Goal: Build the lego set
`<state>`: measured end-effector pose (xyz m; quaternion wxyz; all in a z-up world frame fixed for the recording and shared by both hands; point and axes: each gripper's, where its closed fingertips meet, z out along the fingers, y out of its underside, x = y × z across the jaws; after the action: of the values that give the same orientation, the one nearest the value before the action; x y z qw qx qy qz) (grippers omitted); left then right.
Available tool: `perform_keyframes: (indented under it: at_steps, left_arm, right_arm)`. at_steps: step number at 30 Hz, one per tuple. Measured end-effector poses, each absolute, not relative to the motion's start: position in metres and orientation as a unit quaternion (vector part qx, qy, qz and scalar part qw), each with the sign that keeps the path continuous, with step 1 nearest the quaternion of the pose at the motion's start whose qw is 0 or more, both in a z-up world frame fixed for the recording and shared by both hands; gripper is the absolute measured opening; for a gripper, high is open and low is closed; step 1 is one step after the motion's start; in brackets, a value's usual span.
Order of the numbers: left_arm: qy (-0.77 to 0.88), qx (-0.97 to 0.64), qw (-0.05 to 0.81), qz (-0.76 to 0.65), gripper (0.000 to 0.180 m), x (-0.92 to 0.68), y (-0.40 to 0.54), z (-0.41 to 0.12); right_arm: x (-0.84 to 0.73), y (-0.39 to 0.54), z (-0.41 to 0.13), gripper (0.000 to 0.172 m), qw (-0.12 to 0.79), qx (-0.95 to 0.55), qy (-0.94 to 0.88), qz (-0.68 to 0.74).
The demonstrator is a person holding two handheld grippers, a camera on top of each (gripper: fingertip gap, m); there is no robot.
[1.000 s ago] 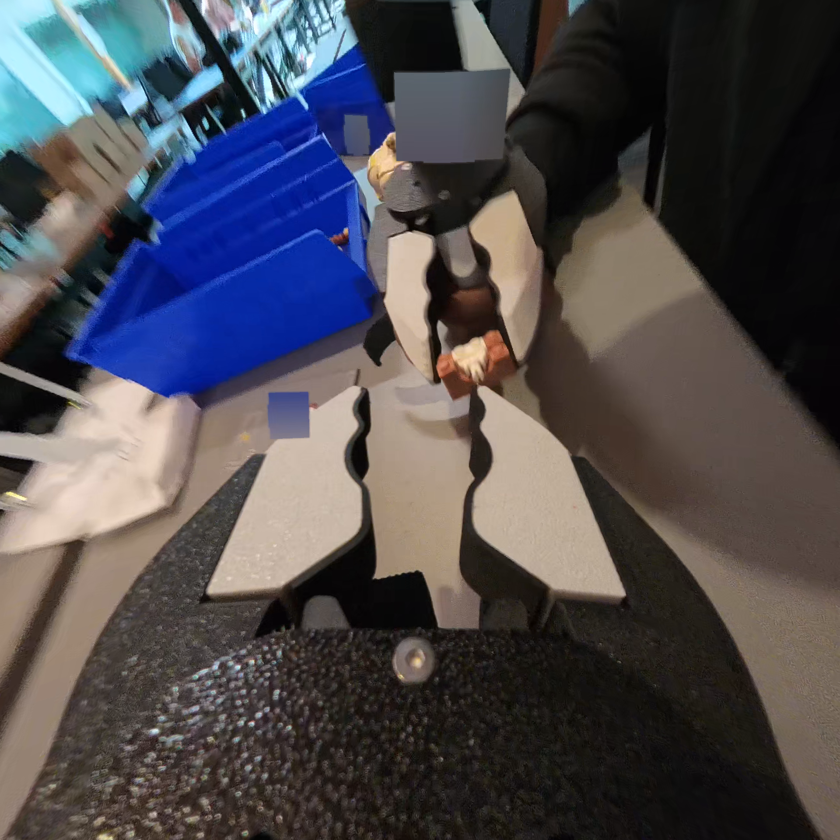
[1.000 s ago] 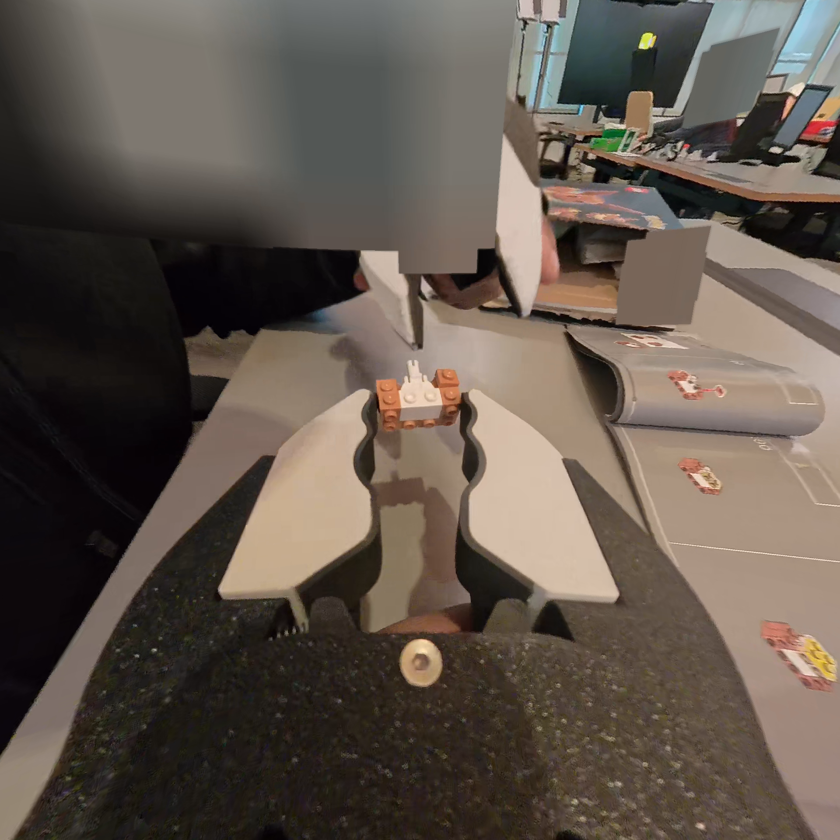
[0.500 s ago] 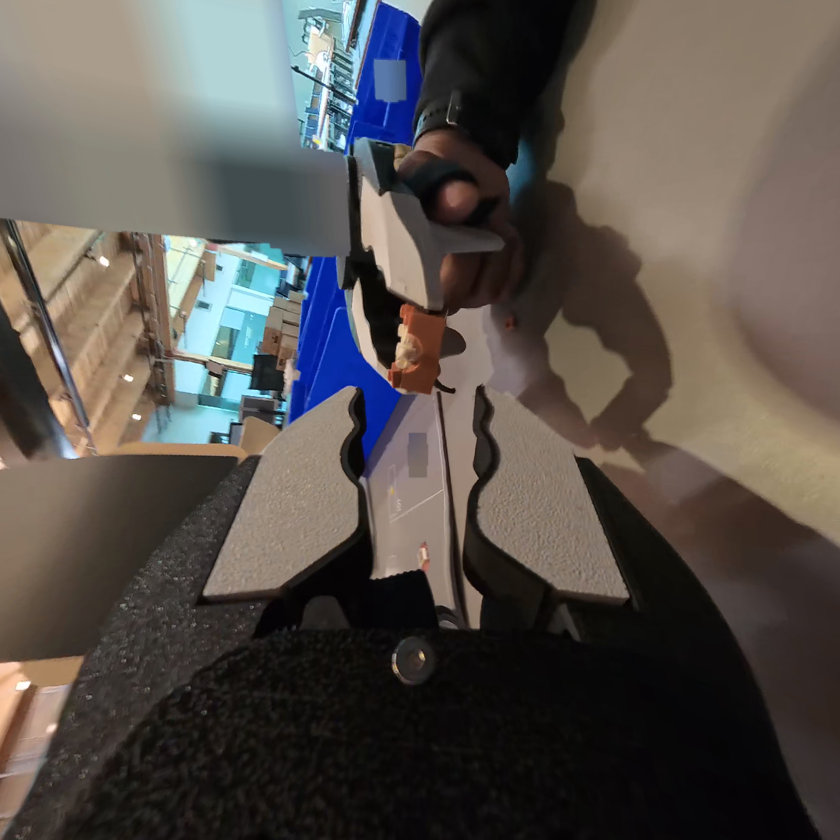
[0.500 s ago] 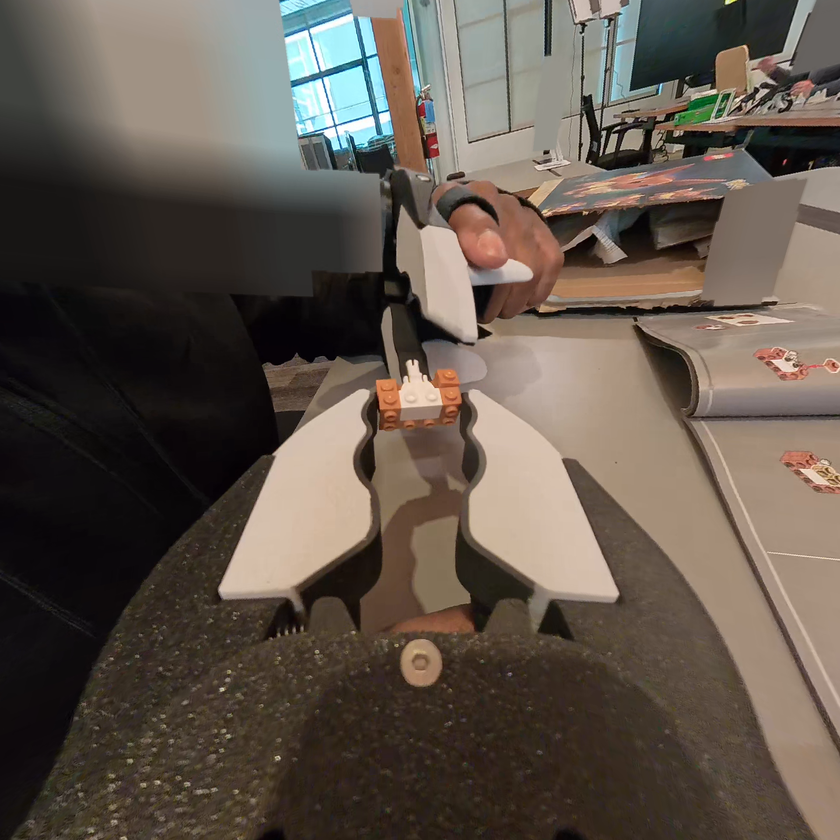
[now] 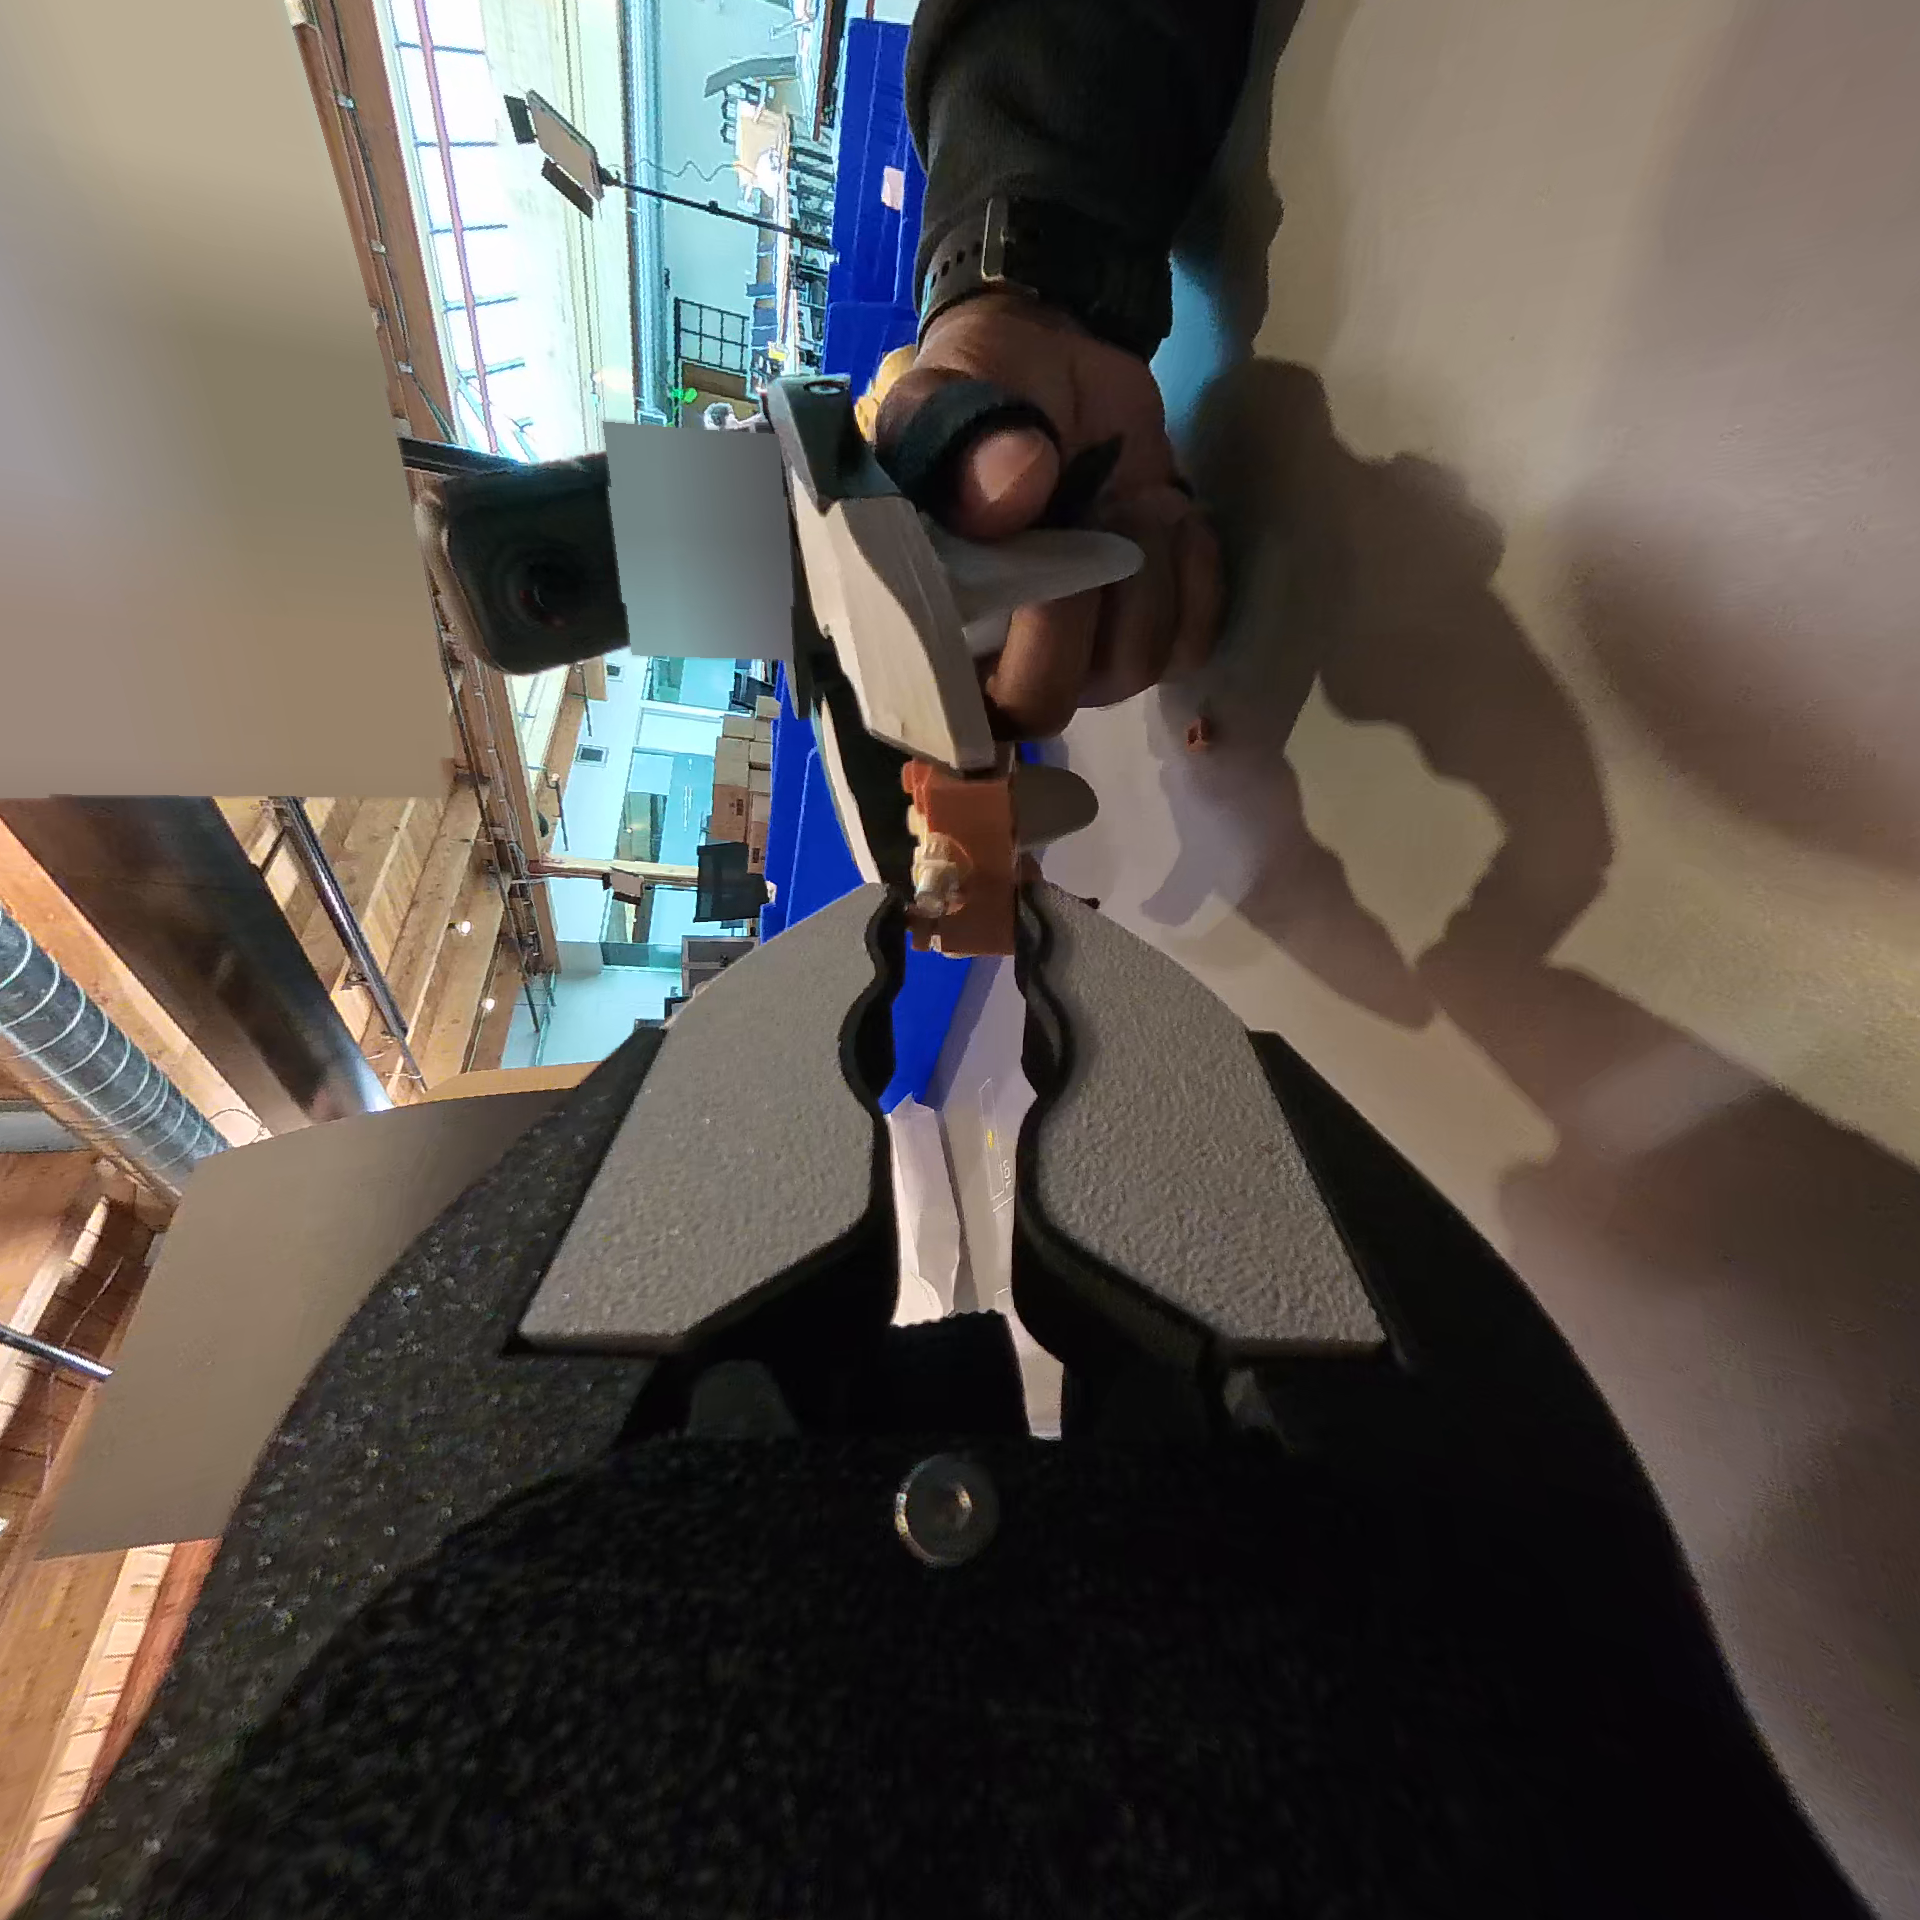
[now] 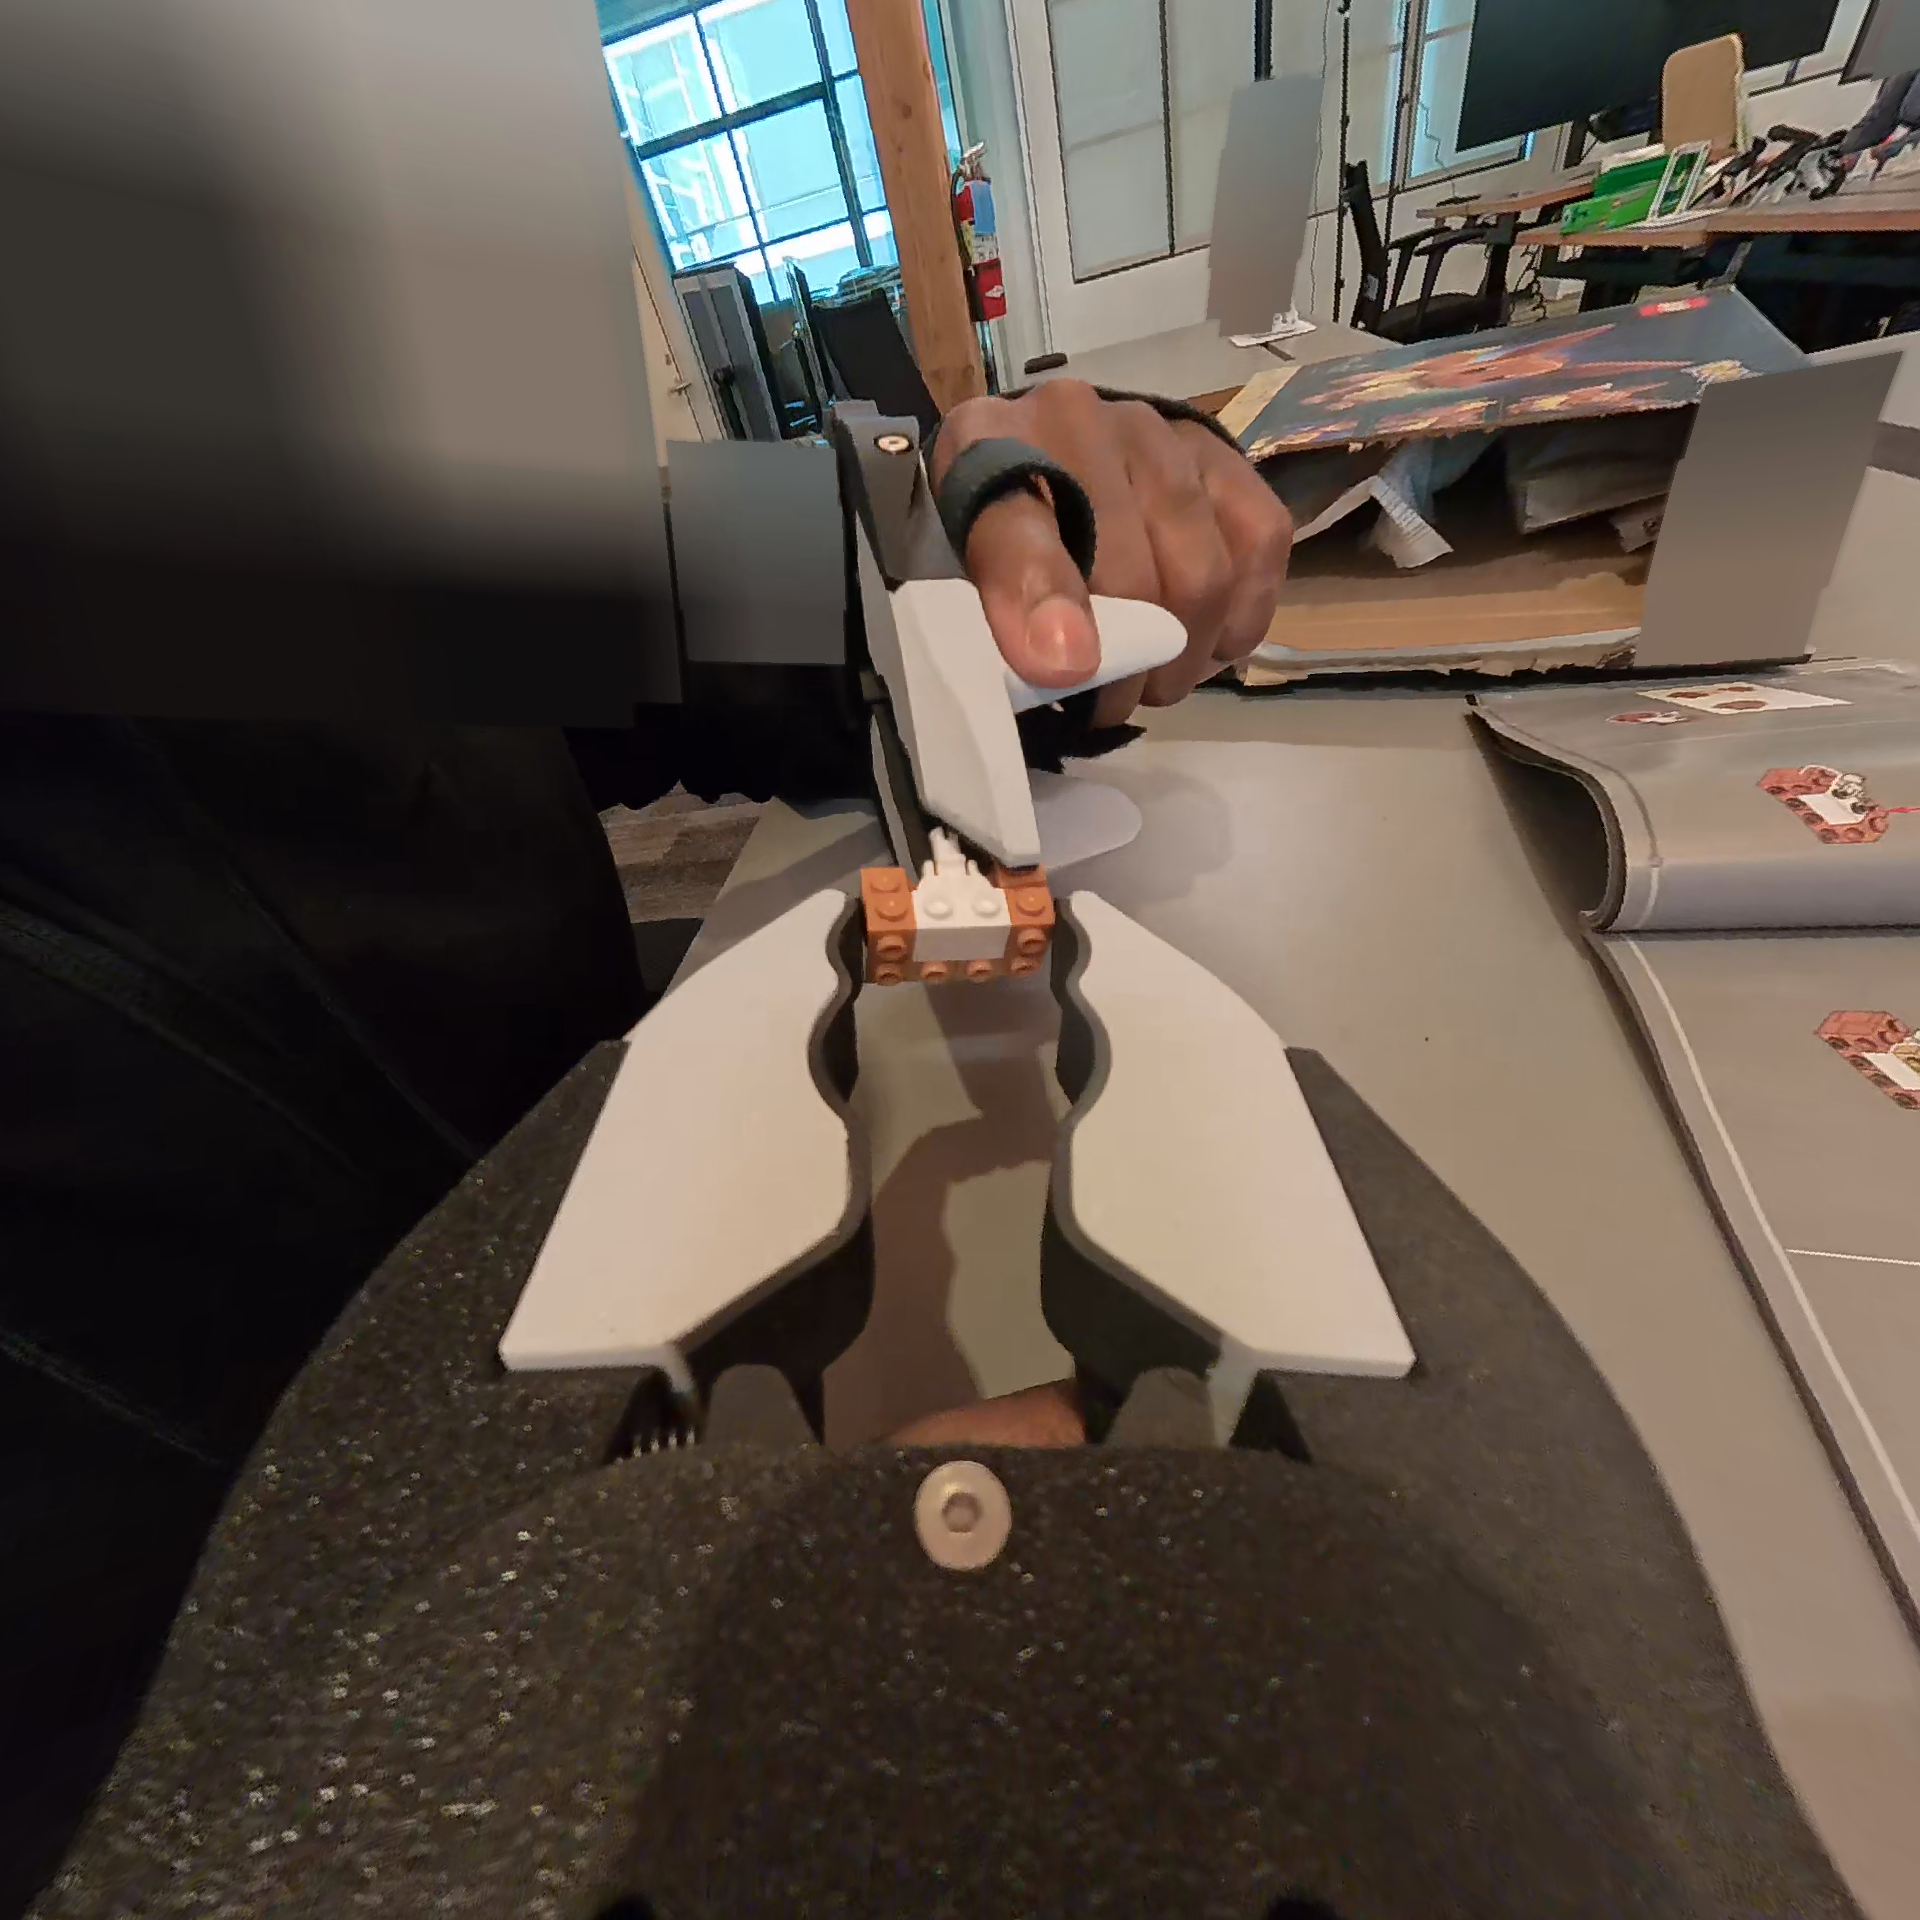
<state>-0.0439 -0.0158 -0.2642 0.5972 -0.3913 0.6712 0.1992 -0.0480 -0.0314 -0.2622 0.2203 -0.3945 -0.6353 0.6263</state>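
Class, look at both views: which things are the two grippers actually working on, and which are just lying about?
In use: orange and white brick block, pinched between the pads of the right gripper; left gripper, its fingertips at the block's top.
Lying about: open booklet; torn cardboard box; blue bins.

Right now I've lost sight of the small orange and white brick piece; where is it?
The orange and white brick piece is clamped at the right hand-held gripper's tips above the grey table, with the left hand-held gripper's tips closing around it.
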Motion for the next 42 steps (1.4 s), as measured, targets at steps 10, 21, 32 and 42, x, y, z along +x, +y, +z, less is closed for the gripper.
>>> perform_keyframes:
  at_steps: [10, 21, 32, 42]
  left_arm:
    - [0.65, -0.409, 0.617, 0.172, 0.019, -0.043, -0.016, -0.261]
    - [0.637, -0.424, 0.624, 0.156, 0.019, -0.04, -0.018, -0.256]
    - [0.621, -0.447, 0.632, 0.126, 0.018, -0.04, -0.019, -0.254]
    - [0.615, -0.452, 0.635, 0.122, 0.018, -0.041, -0.017, -0.254]
  right_arm:
    - [-0.047, -0.031, -0.258, 0.034, 0.224, -0.393, -0.63, 0.632]
    - [-0.046, -0.033, -0.253, 0.034, 0.222, -0.388, -0.623, 0.642]
    - [-0.045, -0.033, -0.25, 0.034, 0.22, -0.387, -0.616, 0.65]
    - [-0.046, -0.032, -0.249, 0.034, 0.217, -0.392, -0.61, 0.654]
